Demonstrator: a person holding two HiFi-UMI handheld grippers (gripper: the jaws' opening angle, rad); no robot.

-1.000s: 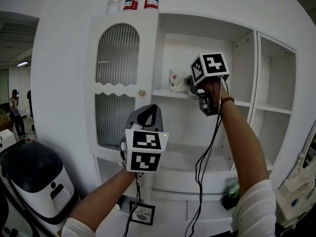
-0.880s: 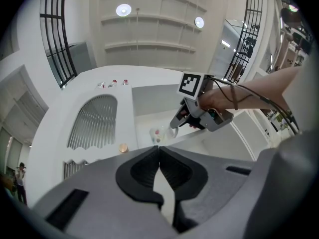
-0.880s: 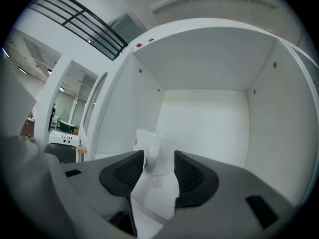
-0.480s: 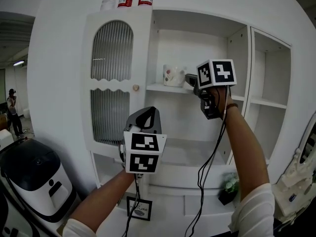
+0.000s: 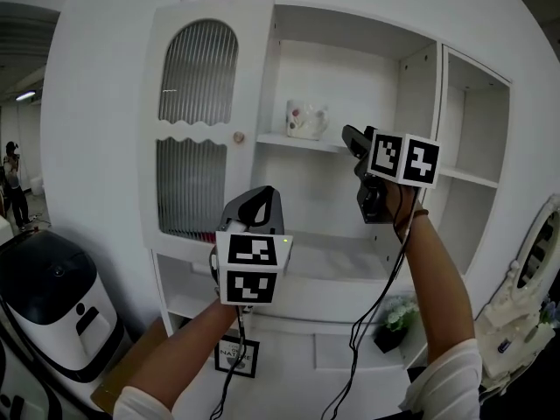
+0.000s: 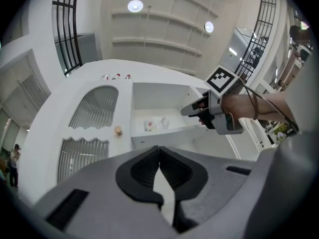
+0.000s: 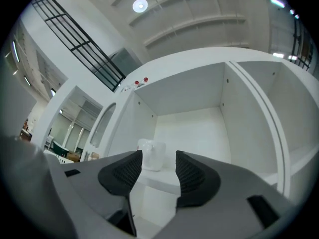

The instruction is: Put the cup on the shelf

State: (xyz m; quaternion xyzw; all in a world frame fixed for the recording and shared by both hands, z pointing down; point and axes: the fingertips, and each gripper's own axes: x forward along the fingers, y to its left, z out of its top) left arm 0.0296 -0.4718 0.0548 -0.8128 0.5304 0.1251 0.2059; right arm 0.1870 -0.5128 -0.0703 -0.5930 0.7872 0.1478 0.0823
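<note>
W/ cup (image 5: 305,119) on shelf (image 5: 325,145), back R gripper (image 7: 159,169) straight out, fingers spread; L gripper (image 6: 159,151) fingers pressed together.

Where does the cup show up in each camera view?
Head view: cup upper centre, standing on the shelf.
Left gripper view: cup small, near the centre.
Right gripper view: cup low, left of centre.
Shared landmark: the shelf under it.

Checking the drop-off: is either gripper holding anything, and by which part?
Nothing. The right gripper has open jaws, the cup on the shelf beyond them; the left gripper is shut, empty.
</note>
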